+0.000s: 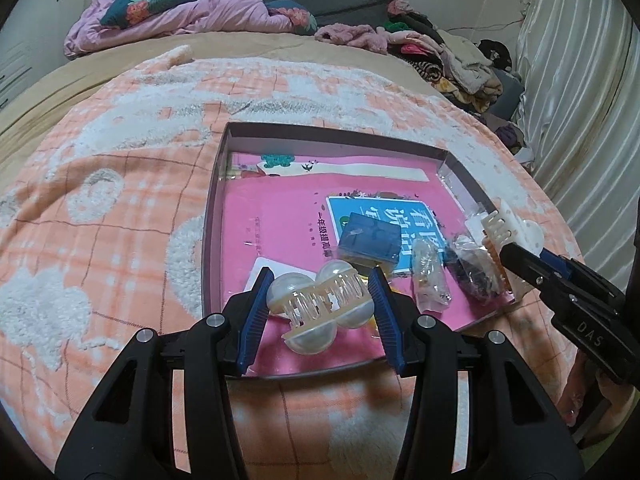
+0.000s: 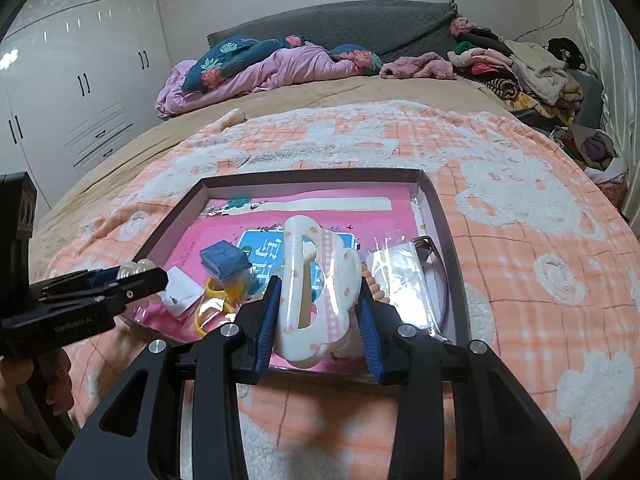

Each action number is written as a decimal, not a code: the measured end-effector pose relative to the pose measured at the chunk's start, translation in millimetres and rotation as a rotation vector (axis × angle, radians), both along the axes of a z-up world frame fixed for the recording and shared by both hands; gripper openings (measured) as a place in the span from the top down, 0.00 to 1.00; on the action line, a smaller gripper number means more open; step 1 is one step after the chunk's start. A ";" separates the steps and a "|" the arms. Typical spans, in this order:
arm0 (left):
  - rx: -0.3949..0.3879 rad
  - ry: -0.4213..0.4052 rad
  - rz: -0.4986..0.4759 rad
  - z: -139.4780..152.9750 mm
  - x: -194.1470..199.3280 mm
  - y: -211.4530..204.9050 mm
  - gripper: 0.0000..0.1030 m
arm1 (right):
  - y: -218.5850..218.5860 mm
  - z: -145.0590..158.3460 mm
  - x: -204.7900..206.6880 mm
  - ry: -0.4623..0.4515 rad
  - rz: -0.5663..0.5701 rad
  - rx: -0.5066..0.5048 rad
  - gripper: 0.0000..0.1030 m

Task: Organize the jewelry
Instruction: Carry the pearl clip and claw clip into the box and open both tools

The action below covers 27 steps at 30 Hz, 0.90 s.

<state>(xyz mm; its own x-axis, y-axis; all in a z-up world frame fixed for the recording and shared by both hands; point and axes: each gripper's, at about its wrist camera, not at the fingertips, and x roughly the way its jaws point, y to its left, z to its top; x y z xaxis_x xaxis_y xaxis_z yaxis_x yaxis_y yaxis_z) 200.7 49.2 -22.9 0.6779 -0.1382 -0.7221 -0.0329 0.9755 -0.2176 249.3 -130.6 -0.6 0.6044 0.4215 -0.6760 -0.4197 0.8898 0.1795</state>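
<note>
I have a clip in each hand, both over the shallow dark-rimmed cardboard tray [image 1: 216, 200] lined with a pink book cover, which lies on the peach-and-white checked fleece blanket [image 1: 100, 208] of the bed. My left gripper [image 1: 320, 312] has its jaws part-way closed around the translucent cream claw hair clip with pearl-like domes [image 1: 320, 304], which sits between the blue pads at the tray's near edge; whether both pads truly press on it I cannot tell, since the right pad looks just beside it. My right gripper [image 2: 318, 320] has its jaws clamped on the white cloud-shaped hair clip with small pink dots [image 2: 316, 292], held upright above the tray's near-right part.

Inside the tray, beyond the pearl clip, lie a small dark blue box [image 1: 370, 242], a clear plastic bag with small pieces [image 1: 430, 276] to the box's right, and a yellow plastic ring [image 2: 222, 292] on the box's near side.

I judge the step to be setting both clips down in free patches of the tray. To do it well I should lower each clip low over the pink lining before loosening, keep the white one clear of the crinkly bags along the tray's right wall (they would let it slide), and open slowly, one hand at a time, so the round domes do not roll towards the blue box
</note>
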 end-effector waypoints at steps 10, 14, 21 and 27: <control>0.025 0.004 0.010 -7.5 5.7 2.5 0.61 | 18.8 -9.0 17.1 0.029 -0.001 0.010 0.66; 0.031 0.005 0.014 -9.5 5.9 4.1 0.61 | 27.0 -14.5 20.6 0.045 0.006 -0.005 0.66; 0.029 0.009 0.019 -11.5 8.6 6.2 0.61 | 28.7 -25.1 18.4 0.080 0.011 -0.005 0.65; 0.033 0.011 0.020 -11.4 8.2 6.0 0.61 | 22.2 -23.8 15.0 0.089 0.006 0.012 0.62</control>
<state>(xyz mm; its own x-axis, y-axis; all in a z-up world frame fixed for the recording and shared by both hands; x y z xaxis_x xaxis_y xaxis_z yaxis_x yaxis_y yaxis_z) 209.0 55.2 -34.3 0.6723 -0.1009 -0.7334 -0.0542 0.9813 -0.1847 264.3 -108.4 -24.4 0.5395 0.4332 -0.7220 -0.4072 0.8848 0.2265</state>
